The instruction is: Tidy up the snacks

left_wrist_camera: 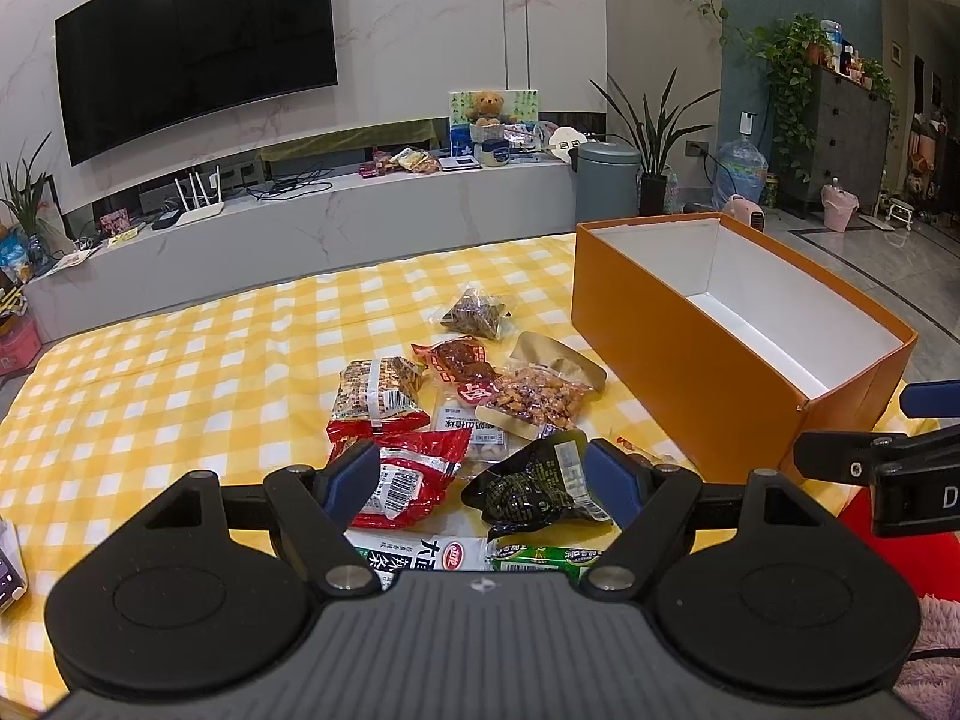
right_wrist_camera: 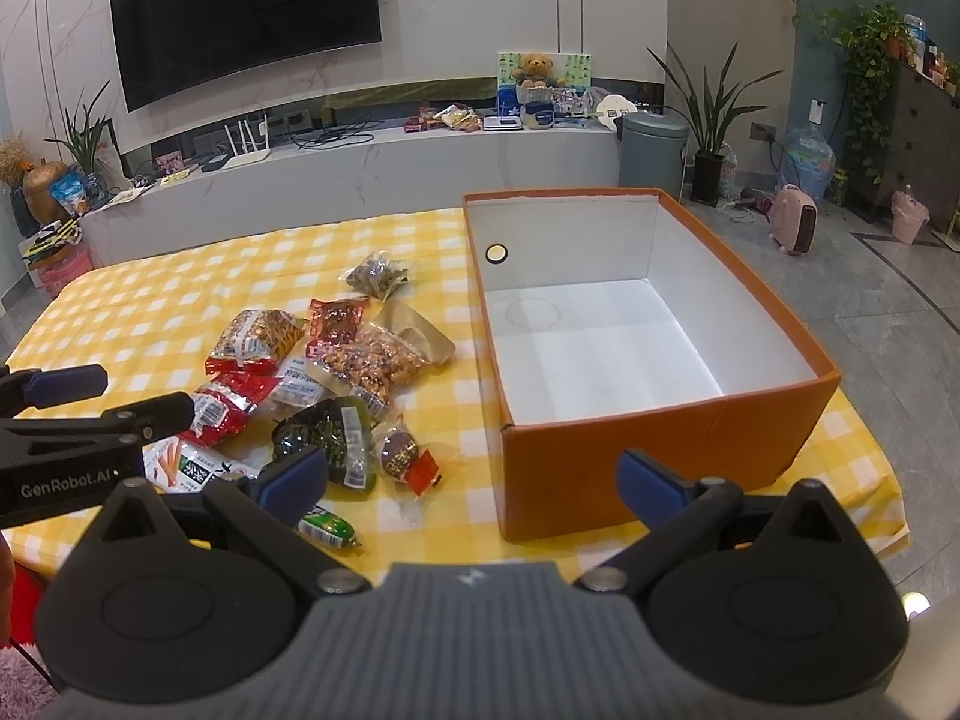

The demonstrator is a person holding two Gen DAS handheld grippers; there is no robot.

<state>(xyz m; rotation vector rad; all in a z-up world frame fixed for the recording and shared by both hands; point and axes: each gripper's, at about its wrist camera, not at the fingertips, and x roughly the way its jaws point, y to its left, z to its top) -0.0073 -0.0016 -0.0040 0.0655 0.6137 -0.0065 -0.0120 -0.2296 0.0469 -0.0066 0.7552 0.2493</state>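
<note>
Box: one orange box (right_wrist_camera: 660, 444) with a white inside is sitting open on the yellow checked cloth (left_wrist_camera: 150, 372), nothing lying in it.
Snacks: about ten packets are lying heaped just left of the box, among them one dark green packet (left_wrist_camera: 534, 480), one red packet (left_wrist_camera: 408, 474) and one clear bag of nuts (left_wrist_camera: 534, 402).
Writing: "GenRobot.AI" is showing on the left gripper's side in the right wrist view; packet print is too small to read.
Left gripper (left_wrist_camera: 483, 480): jaws are gaping wide, holding nothing, hovering over the dark green and red packets.
Right gripper (right_wrist_camera: 474, 474): jaws are standing wide apart, empty, hanging before the box's near wall, snacks to its left.
</note>
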